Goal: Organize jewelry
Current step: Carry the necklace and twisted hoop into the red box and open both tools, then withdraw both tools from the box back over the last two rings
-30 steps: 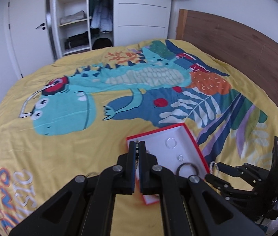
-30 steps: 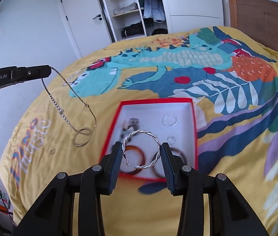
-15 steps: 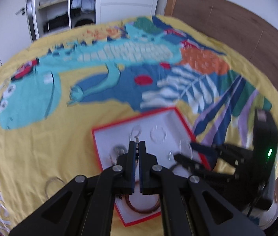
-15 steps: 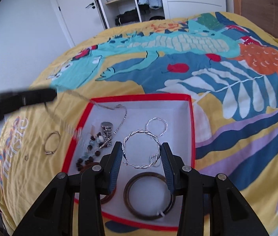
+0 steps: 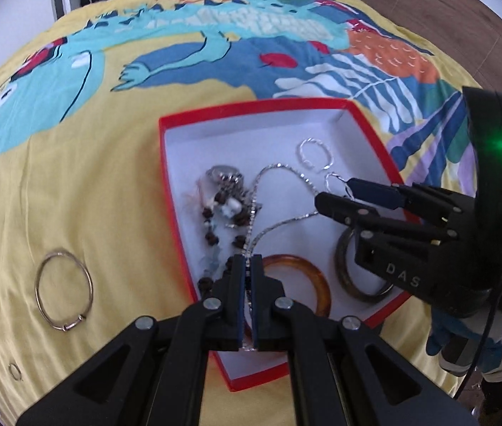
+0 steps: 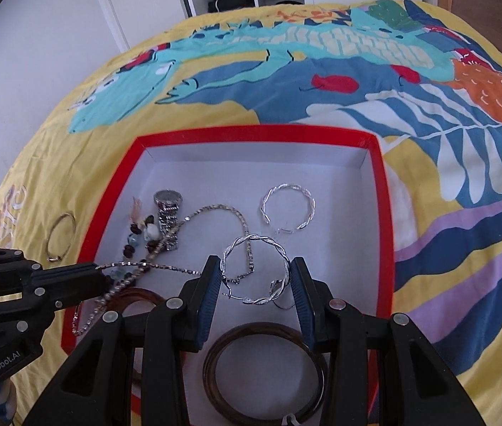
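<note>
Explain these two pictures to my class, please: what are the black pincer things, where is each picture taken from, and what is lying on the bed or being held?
No robot here: a person holds a two-fingered tool in each hand, with a camera on each looking along its fingers. One picture is from the left tool, the other from the right tool. Both look down at a red box on a yellow dinosaur bedspread. The left tool is shut on a silver chain that trails into the box. The right tool is shut on a twisted silver hoop. Inside lie a watch, a beaded bracelet, brown bangles and another twisted hoop. A thin bangle lies on the bedspread, outside the box.
</note>
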A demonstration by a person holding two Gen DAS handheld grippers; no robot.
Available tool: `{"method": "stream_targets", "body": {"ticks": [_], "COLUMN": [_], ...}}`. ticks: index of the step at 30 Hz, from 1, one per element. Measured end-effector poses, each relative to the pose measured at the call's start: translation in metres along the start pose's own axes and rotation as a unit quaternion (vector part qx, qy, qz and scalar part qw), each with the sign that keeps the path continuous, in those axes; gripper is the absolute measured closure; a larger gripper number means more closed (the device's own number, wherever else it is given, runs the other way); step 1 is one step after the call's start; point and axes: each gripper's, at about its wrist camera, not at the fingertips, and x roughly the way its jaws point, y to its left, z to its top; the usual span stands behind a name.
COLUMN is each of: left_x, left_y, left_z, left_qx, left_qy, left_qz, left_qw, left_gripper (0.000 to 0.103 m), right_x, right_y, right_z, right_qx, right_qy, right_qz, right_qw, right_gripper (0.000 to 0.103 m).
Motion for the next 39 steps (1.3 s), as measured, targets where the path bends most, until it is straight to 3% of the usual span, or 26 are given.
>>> {"method": "stream_targets", "body": {"ticks": [21, 39], "left_x": [0.0, -0.067], "left_y": [0.01, 0.016], "left_z": [-0.016, -0.035], "left_qx": [-0.026, -0.039], "left_qy": [0.017, -0.013], "left_qz": [-0.012, -0.003], "left_qw": [0.9994, 0.9992], "left_gripper": [0.098, 0.097], "right_x": [0.007, -0.044], "right_y": [0.006, 0.012], "right_z": [0.002, -0.016], "right_qx": [-0.01, 0.003], "right_qy": [0.021, 0.015], "right_qz": [-0.02, -0.027], "right_qw": [1.0, 1.0], "right_gripper": [0.063, 0.059]}}
